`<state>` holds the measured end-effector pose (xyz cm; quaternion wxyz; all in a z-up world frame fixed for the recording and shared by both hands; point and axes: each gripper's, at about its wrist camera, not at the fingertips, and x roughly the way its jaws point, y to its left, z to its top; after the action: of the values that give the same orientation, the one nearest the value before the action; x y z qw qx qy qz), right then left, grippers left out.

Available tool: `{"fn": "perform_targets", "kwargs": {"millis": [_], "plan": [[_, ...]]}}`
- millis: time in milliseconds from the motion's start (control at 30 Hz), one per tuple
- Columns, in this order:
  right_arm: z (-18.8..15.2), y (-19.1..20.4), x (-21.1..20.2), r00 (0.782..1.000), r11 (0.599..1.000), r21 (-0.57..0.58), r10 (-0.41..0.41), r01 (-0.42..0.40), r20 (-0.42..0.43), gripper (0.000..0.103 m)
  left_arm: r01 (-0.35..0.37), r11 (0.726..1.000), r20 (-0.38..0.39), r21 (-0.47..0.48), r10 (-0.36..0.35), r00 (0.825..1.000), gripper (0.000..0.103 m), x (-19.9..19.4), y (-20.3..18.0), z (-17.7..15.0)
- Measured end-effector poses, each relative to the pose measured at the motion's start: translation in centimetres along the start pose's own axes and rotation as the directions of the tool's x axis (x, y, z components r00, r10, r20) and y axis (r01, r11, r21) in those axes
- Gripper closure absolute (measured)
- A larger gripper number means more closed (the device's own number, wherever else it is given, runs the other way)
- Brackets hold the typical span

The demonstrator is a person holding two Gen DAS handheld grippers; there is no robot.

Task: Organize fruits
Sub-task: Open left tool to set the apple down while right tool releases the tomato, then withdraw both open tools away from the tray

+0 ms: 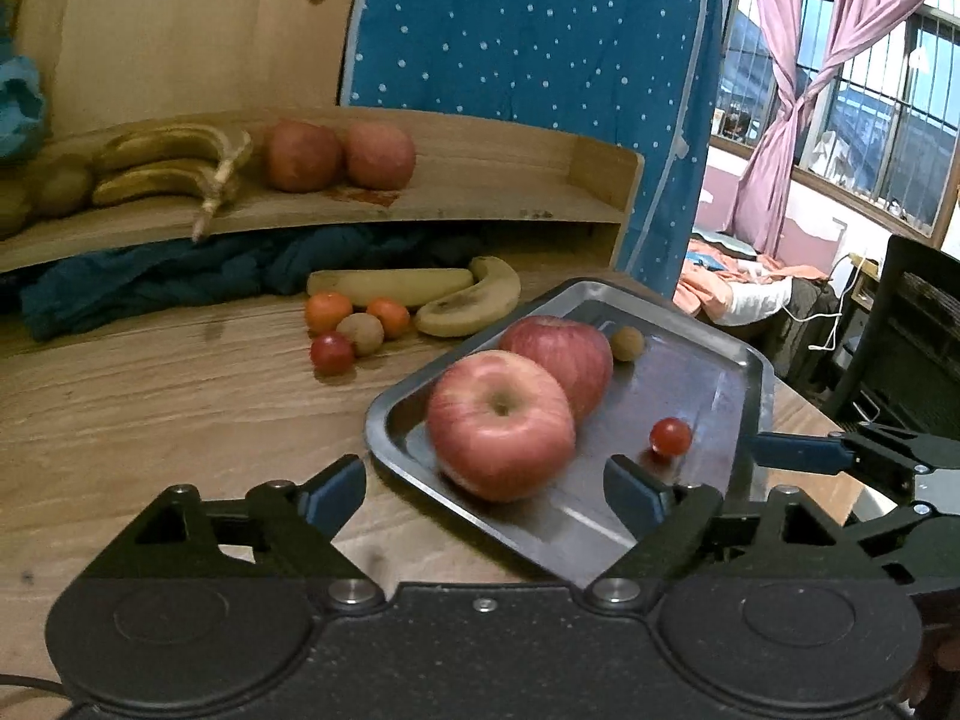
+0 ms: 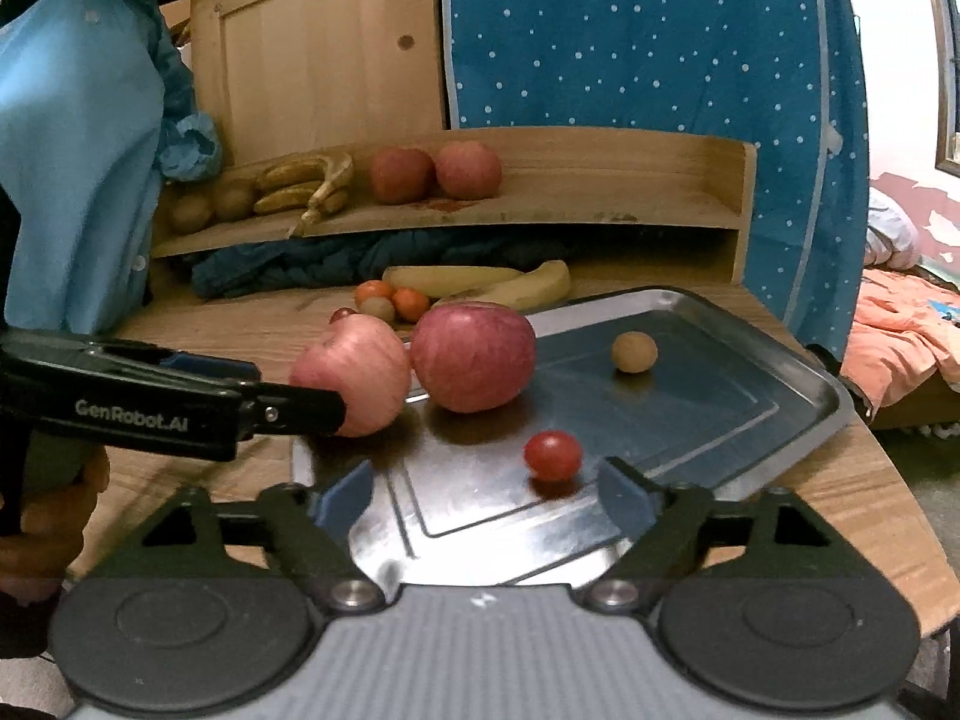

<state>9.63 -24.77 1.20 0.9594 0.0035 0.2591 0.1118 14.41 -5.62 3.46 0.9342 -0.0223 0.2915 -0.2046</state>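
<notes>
Both grippers, left point(image 1: 485, 483) and right point(image 2: 486, 489), were spread, empty; apple point(image 1: 501, 425), cherry tomato point(image 2: 552, 455) sat released on tray point(image 2: 798, 414).

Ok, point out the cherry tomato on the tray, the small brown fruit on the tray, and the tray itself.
cherry tomato point(image 2: 552, 455), right wrist view, middle of its red skin
small brown fruit point(image 2: 634, 351), right wrist view, centre of it
tray point(image 2: 798, 360), right wrist view, right rim

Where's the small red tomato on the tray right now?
The cherry tomato lies loose on the metal tray, just ahead of the open right gripper, nearer than the two apples.
</notes>
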Motion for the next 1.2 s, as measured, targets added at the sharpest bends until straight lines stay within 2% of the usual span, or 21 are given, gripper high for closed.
{"fn": "perform_targets", "kwargs": {"millis": [100, 300, 733, 1200], "plan": [[-0.6, 0.5, -1.0, 1.0, 1.0, 0.002, -0.009, 0.009, 0.011, 0.006, -0.015, 1.0, 0.012, 0.001, 0.015, 1.0, 0.004, -1.5, 0.2, -0.9], [-2.1, 1.9, -2.7, 1.0, 1.0, 0.005, -0.019, 0.019, 0.019, 0.0, -0.058, 0.998, 0.027, 0.015, 0.058, 0.998, 0.001, -4.6, 0.6, -3.1], [-4.8, 5.5, -5.1, 0.998, 0.998, 0.014, -0.058, 0.059, -0.024, 0.0, -0.103, 0.994, 0.043, -0.026, 0.104, 0.994, 0.001, -8.5, 3.2, -6.7], [-5.5, 6.3, -5.1, 0.996, 0.996, 0.037, -0.076, 0.078, -0.046, 0.0, -0.113, 0.993, 0.039, -0.026, 0.114, 0.993, 0.001, -9.2, 3.8, -8.1]]}}
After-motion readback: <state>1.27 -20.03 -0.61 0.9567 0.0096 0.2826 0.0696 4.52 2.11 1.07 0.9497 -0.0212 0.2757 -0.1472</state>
